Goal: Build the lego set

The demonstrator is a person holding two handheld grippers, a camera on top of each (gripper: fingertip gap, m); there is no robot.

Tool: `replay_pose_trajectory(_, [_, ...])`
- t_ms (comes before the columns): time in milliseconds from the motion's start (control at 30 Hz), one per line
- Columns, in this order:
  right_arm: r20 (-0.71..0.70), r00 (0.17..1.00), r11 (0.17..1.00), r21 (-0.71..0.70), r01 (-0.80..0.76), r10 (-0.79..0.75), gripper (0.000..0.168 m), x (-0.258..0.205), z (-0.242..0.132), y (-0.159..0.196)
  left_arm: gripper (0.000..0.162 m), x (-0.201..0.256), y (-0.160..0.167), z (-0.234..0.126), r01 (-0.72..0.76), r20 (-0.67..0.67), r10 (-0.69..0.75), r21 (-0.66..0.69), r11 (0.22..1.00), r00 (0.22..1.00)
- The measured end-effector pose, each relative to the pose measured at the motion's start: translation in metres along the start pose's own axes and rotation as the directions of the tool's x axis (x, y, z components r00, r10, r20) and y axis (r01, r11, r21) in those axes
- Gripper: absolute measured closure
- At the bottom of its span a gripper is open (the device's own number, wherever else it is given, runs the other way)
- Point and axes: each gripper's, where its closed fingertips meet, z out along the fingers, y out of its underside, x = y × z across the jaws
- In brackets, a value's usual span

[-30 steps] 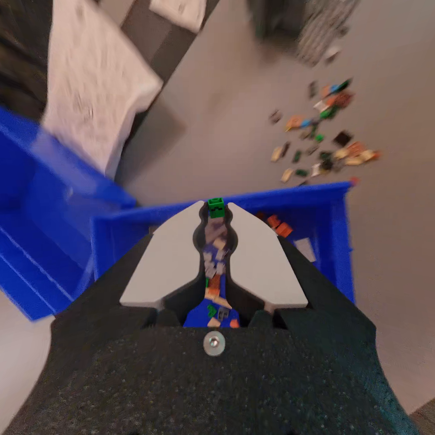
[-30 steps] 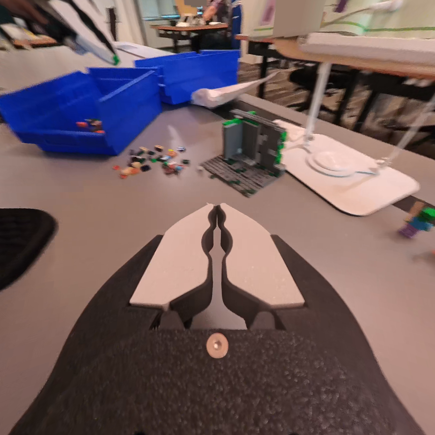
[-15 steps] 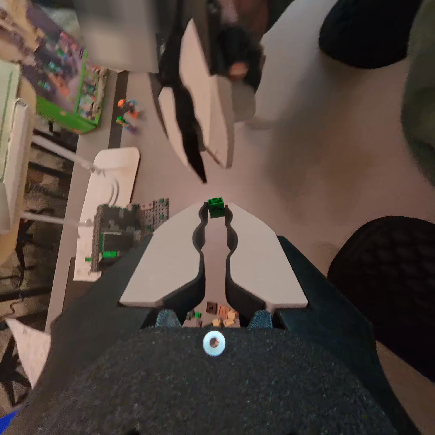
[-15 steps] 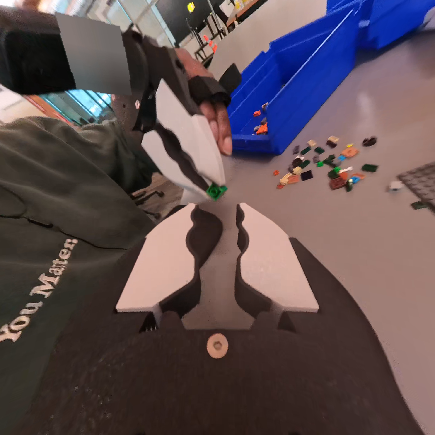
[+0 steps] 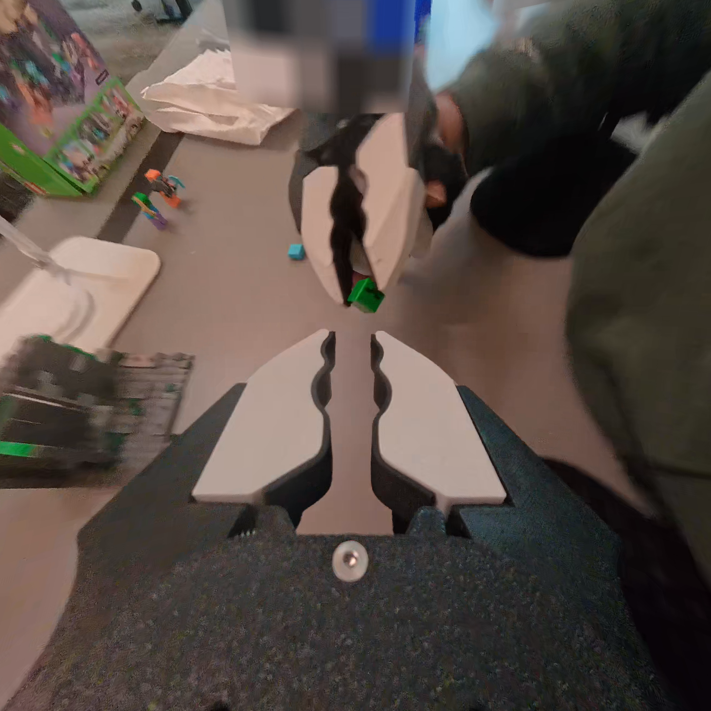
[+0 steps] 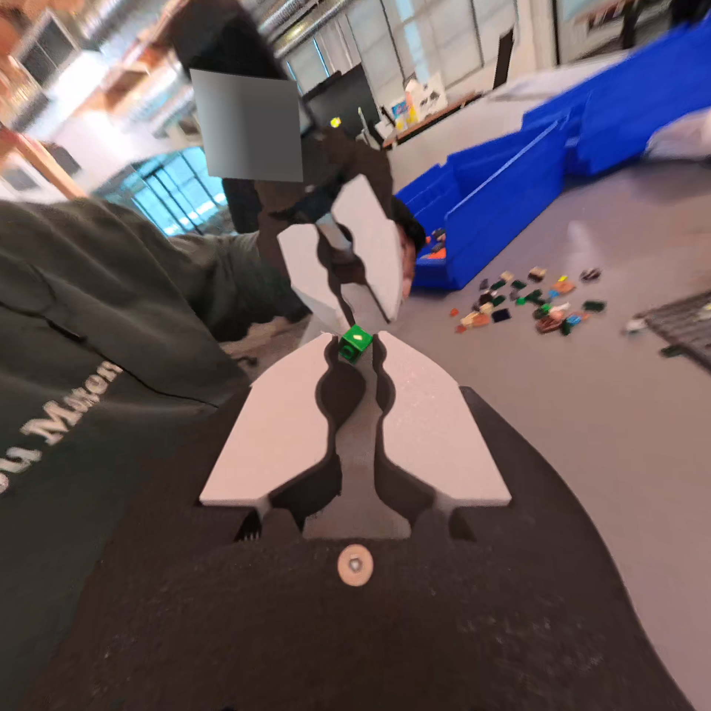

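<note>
A small green brick [image 6: 354, 341] sits between the tips of my right gripper [image 6: 354, 336], which is shut on it above the grey table. In the left wrist view the right gripper [image 5: 361, 293] hangs tip-down in front of me with the green brick [image 5: 365, 296] at its tips. My left gripper [image 5: 352, 334] is open and empty, just short of the brick. It also shows in the right wrist view [image 6: 365, 321], just above the brick. The partly built grey and green model [image 5: 77, 404] is blurred at the left.
Loose pieces [image 6: 531, 296] lie in front of blue bins [image 6: 500, 215]. Two minifigures [image 5: 161, 196], a light blue brick [image 5: 296, 252], the set's box [image 5: 57, 115], a white lamp base [image 5: 96, 277] and a white bag [image 5: 215, 104] are on the table. A person's green sleeve [image 5: 635, 269] is at the right.
The left gripper carried the green brick from the bin to the right gripper, then opened and let go. The right gripper closed on the brick.
</note>
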Motion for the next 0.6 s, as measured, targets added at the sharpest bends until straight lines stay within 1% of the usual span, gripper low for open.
replay_pose_trajectory(33, [-0.027,0.996,0.996,0.008,0.088,-0.087,0.152,-0.002,-0.003,0.001,0.144,0.002,-0.002,0.001,0.096,-0.038,-0.094,0.058,0.994,0.995])
replay_pose_trajectory(100, [-0.083,0.962,0.966,-0.004,0.259,-0.259,0.152,-0.006,-0.004,0.006,0.143,0.008,-0.008,0.004,0.284,-0.153,-0.26,0.165,0.944,0.953])
replay_pose_trajectory(133, [-0.1,0.937,0.942,-0.013,0.334,-0.334,0.152,-0.009,-0.004,0.009,0.142,0.011,-0.012,0.005,0.368,-0.221,-0.324,0.199,0.908,0.92])
replay_pose_trajectory(200, [-0.122,0.884,0.891,-0.014,0.453,-0.451,0.152,-0.015,-0.003,0.013,0.137,0.019,-0.016,0.009,0.475,-0.341,-0.388,0.224,0.851,0.856])
replay_pose_trajectory(267, [-0.13,0.842,0.851,-0.024,0.525,-0.523,0.152,-0.019,-0.002,0.017,0.134,0.03,-0.02,0.012,0.514,-0.434,-0.386,0.228,0.827,0.814])
replay_pose_trajectory(333, [-0.12,0.819,0.826,-0.015,0.563,-0.561,0.152,-0.025,-0.002,0.018,0.134,0.039,-0.024,0.013,0.547,-0.507,-0.382,0.225,0.807,0.772])
replay_pose_trajectory(367, [-0.113,0.814,0.819,-0.006,0.574,-0.57,0.152,-0.027,-0.003,0.018,0.137,0.042,-0.025,0.015,0.552,-0.526,-0.378,0.224,0.803,0.762])
replay_pose_trajectory(467, [-0.111,0.791,0.796,0.0,0.605,-0.602,0.152,-0.031,-0.006,0.018,0.143,0.044,-0.028,0.016,0.556,-0.553,-0.368,0.218,0.802,0.747])
replay_pose_trajectory(600, [-0.126,0.75,0.757,-0.022,0.653,-0.65,0.152,-0.033,-0.009,0.018,0.147,0.047,-0.028,0.017,0.526,-0.553,-0.347,0.202,0.826,0.758])
